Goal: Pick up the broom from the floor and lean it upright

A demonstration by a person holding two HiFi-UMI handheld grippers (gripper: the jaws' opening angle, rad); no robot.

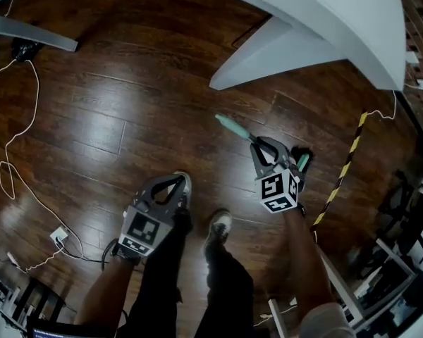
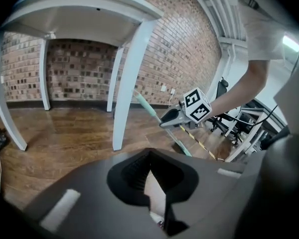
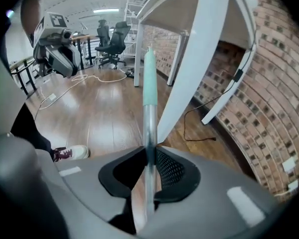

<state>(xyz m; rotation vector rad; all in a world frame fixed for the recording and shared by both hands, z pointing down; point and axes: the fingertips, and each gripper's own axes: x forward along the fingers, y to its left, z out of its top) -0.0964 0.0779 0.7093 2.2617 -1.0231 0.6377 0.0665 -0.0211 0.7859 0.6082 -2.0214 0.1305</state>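
The broom (image 1: 231, 126) has a metal pole with a pale teal grip at its end. It is off the floor, and my right gripper (image 1: 261, 146) is shut on the pole just below the grip. In the right gripper view the pole (image 3: 149, 128) runs straight up between the jaws, with the teal grip above them. A teal lower part (image 1: 303, 162) shows behind that gripper. My left gripper (image 1: 180, 180) hangs over the floor to the left of the broom, shut, with nothing in it. In the left gripper view the broom (image 2: 143, 103) and the right gripper (image 2: 164, 123) are ahead to the right.
A white table (image 1: 324, 20) stands ahead, its legs (image 2: 129, 88) close to the broom. A brick wall (image 2: 79, 68) lies behind it. White cables (image 1: 17, 139) trail over the wooden floor at the left. Yellow-black tape (image 1: 345, 164) and office chairs (image 2: 222, 91) are at the right. The person's shoes (image 1: 218, 225) are below.
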